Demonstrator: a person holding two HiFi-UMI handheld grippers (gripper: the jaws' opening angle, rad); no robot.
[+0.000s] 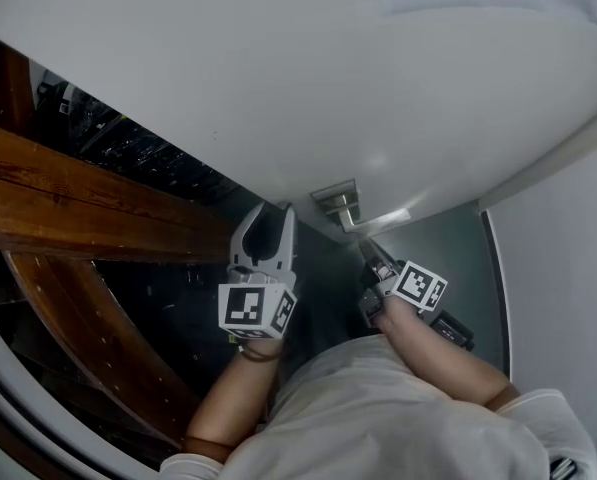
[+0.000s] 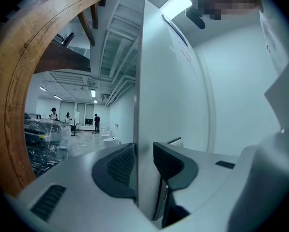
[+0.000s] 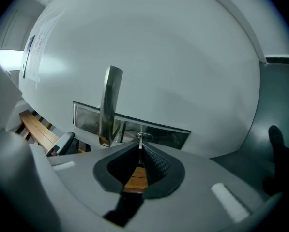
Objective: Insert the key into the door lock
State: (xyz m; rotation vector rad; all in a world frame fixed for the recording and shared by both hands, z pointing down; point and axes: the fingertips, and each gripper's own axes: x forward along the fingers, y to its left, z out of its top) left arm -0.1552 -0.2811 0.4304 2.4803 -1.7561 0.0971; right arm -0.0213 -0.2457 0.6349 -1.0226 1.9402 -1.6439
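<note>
1. A white door [image 1: 278, 88] fills most of the head view. Its silver handle [image 1: 343, 208] sticks out near the middle.
2. A silver plate [image 3: 168, 132] sits on the door behind the handle and runs off to the handle's right.
3. The left gripper [image 1: 269, 214] is to the left of the handle, at the edge of the door.
4. In the left gripper view the door's edge stands between the jaws. One jaw is on each side of it, and they look closed on the door.
5. The right gripper [image 1: 371, 255] is just right of the handle and points at the plate.
6. Its jaws are closed on a thin metal key [image 3: 141, 141].
7. The key stands straight up between the jaws. Its far end is right at the plate, just to the right of the handle.
8. I cannot tell if the key is already in the lock or only touching the plate.
9. A brown wooden beam [image 1: 78, 198] lies well to the left of the handle, past the edge of the door.
10. Past the door's edge, in the left gripper view, a big bright room shows, with a few people [image 2: 53, 113] standing far off.
</note>
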